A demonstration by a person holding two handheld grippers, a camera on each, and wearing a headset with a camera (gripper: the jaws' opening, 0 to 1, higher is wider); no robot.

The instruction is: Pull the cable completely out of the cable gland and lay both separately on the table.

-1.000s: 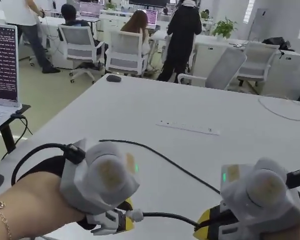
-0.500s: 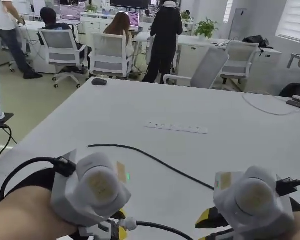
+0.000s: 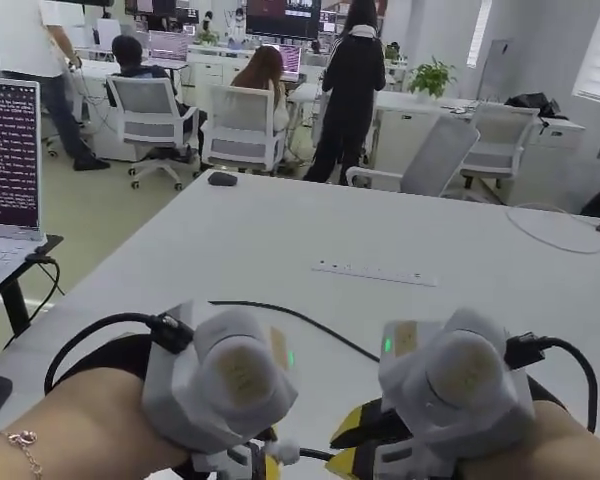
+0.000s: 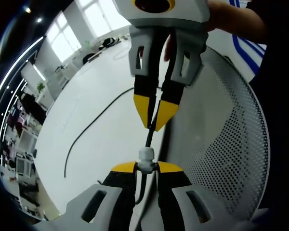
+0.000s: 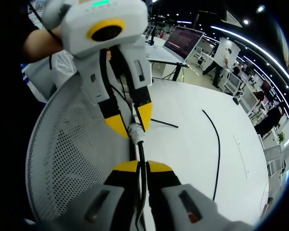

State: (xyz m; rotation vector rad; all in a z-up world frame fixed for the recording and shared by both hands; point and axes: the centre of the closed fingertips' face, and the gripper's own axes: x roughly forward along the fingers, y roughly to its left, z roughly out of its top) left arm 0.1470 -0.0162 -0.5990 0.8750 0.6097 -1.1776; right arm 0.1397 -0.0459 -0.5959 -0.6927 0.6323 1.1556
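— What has changed over the last second?

— The gap. The right tongs (image 3: 342, 452) have come in toward the left tongs (image 3: 263, 463). A second ago a long stretch of the thin black round cable (image 4: 151, 137) hung between them. Now only a short piece does, and the yellow tips nearly face each other.

— And the grips?

— Same as before. The left tongs are closed down on the small white plastic cable gland (image 4: 146, 160), which sits right at their tips. The right tongs are pinched almost fully together on the cable, just beside the gland.

— So the cable is out?

— No, it still runs into the gland. The rest of it lies in a loose curve over the white table (image 3: 430, 230) beyond both tongs. A long white power strip (image 3: 375, 272) lies farther off, well apart from it.

— Where are the tongs themselves?

— Near the table's edge. In the two gripper views they meet over a white perforated panel (image 5: 67, 159) beside that edge.
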